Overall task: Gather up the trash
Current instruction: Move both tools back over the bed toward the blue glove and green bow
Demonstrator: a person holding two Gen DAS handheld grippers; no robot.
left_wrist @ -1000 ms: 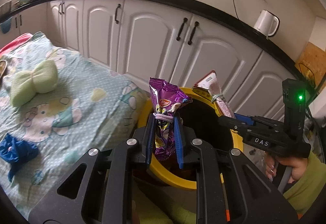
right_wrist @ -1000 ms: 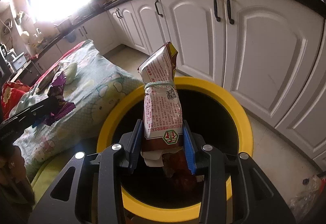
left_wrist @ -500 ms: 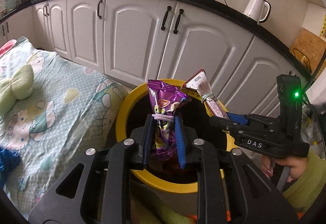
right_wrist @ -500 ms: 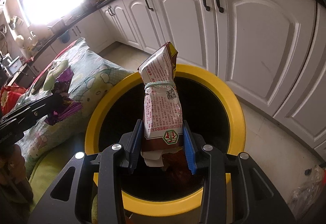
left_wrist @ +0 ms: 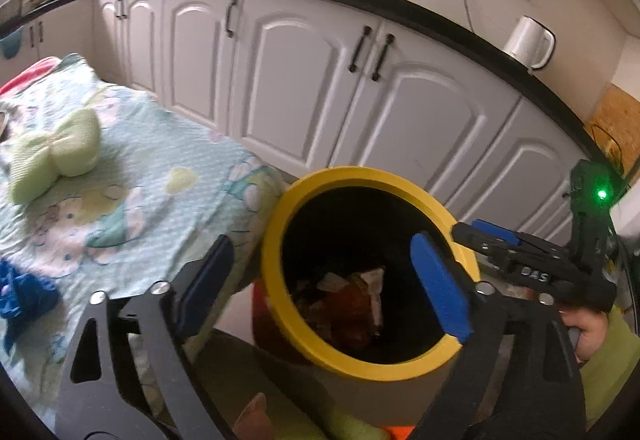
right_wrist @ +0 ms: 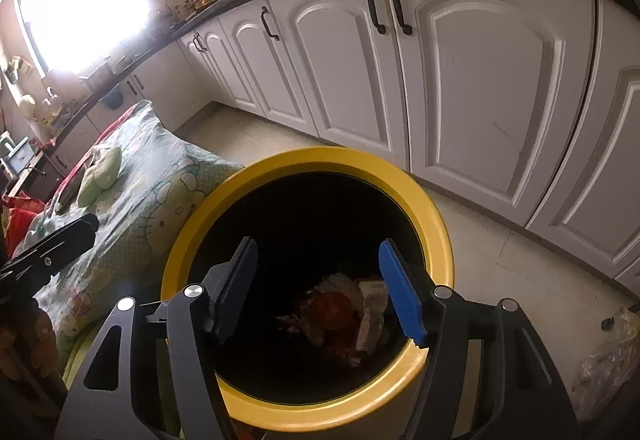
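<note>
A yellow-rimmed trash bin (left_wrist: pixel 344 175) stands beside the bed; it also shows in the right wrist view (right_wrist: pixel 440 224). Crumpled wrappers (left_wrist: pixel 348 296) lie at its dark bottom, also seen from the right wrist (right_wrist: pixel 348 308). My left gripper (left_wrist: pixel 320 276) is open and empty above the bin's near rim. My right gripper (right_wrist: pixel 316 276) is open and empty over the bin's mouth; it also shows at the right of the left wrist view (left_wrist: pixel 496 236).
A bed with a cartoon-print sheet (left_wrist: pixel 132 199) lies left of the bin, with a green bow pillow (left_wrist: pixel 56 151) and a blue cloth (left_wrist: pixel 20 292) on it. White cabinets (left_wrist: pixel 328 95) run behind. A white kettle (left_wrist: pixel 528 43) stands on the counter.
Both grippers opened. The purple wrapper left my left gripper and the red-and-white packet left my right gripper; neither is held now, and wrappers lie in the bin.
</note>
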